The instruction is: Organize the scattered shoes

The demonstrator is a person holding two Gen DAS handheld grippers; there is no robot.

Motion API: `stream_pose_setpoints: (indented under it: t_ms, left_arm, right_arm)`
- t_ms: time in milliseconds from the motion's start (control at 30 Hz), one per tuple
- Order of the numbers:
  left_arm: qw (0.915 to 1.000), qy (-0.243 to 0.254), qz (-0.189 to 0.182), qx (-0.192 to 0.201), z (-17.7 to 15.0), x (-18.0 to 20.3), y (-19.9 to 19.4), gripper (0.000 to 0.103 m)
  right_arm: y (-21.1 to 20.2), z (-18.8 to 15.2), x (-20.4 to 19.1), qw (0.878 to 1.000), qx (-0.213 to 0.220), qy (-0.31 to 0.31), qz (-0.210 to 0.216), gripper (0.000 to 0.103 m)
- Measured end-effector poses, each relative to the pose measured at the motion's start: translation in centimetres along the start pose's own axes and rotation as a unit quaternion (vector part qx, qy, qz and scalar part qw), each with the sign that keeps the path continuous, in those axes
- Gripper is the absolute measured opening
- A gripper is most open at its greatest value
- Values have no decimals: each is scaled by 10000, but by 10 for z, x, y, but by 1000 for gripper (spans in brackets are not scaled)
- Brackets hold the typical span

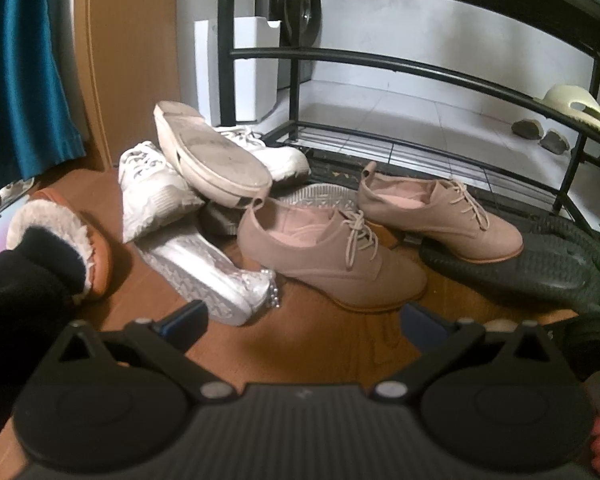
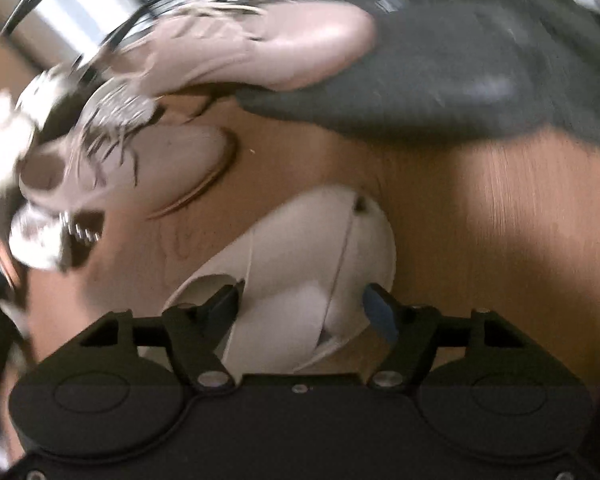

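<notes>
In the right wrist view a white slip-on shoe (image 2: 312, 248) lies on the wooden floor (image 2: 500, 220) between the fingers of my right gripper (image 2: 304, 306). Both pads rest against its sides. Two beige lace-up shoes (image 2: 268, 44) (image 2: 152, 168) show blurred beyond it. My left gripper (image 1: 304, 320) hangs open over bare floor with nothing between its fingers. Ahead of it stand the beige heeled shoes (image 1: 332, 256) (image 1: 440, 216). Behind them is a heap of white sneakers (image 1: 156, 188), an upturned sole (image 1: 212, 156) and a silver shoe (image 1: 212, 276).
A black metal shoe rack (image 1: 420, 76) stands behind the pile, with cream slippers (image 1: 576, 108) on its right end. A dark ribbed shoe (image 1: 540, 268) lies at the right. At the left sits a person's foot in a fur-lined brown slipper (image 1: 80, 240), near a teal curtain (image 1: 16, 72).
</notes>
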State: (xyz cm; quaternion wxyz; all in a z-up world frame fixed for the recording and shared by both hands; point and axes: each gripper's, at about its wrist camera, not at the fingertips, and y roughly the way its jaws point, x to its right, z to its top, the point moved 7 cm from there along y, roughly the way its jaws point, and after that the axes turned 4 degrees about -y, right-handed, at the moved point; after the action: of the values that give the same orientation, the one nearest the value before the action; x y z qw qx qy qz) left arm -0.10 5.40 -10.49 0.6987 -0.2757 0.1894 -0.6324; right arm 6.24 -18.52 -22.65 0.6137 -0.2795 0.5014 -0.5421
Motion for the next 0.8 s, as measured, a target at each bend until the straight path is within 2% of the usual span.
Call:
stream_pose_setpoints:
  t_ms: [33, 67, 100, 133, 167, 233, 267, 433, 500, 533, 667, 800]
  left_arm:
    - [10000, -16, 7, 8, 0, -1, -1, 102]
    - [10000, -26, 10, 9, 0, -2, -1, 103]
    - [10000, -56, 21, 6, 0, -3, 0, 103]
    - [10000, -69, 27, 1, 1, -3, 0, 103]
    - [10000, -75, 29, -4, 1, -4, 0, 103]
    - [10000, -55, 27, -23, 0, -3, 1, 103]
    - [10000, -34, 25, -29, -1, -2, 1, 103]
    - [10000, 18, 71, -67, -3, -2, 4, 103]
    - [9999, -4, 96, -89, -4, -3, 6, 103]
    - [9999, -10, 101, -102, -4, -3, 7, 103]
    - [9999, -24, 97, -137, -5, -4, 9, 102]
    - [9999, -46, 58, -112, -4, -3, 7, 103]
  right_arm:
    - [-2, 2, -4, 9991, 68, -410, -35, 75]
    - [-4, 3, -8, 9965, 145, -816, -93, 91]
    - [-6, 5, -12, 9910, 276, -1293, -208, 97]
    - [-9, 7, -16, 9825, 426, -1789, -310, 100]
    - [-12, 9, -20, 9682, 674, -2386, -338, 100]
    - [-9, 11, -22, 9518, 793, -2930, -438, 100]
    - [-5, 12, -20, 9488, 771, -3033, -438, 101]
    - [12, 20, -17, 9512, 655, -3011, -150, 102]
    - [17, 20, -18, 9499, 595, -3068, -35, 91]
    - [20, 21, -19, 9493, 566, -3092, 6, 89]
    - [20, 23, -28, 9527, 387, -3005, -261, 86]
    - [16, 21, -23, 9723, 224, -2227, -666, 85]
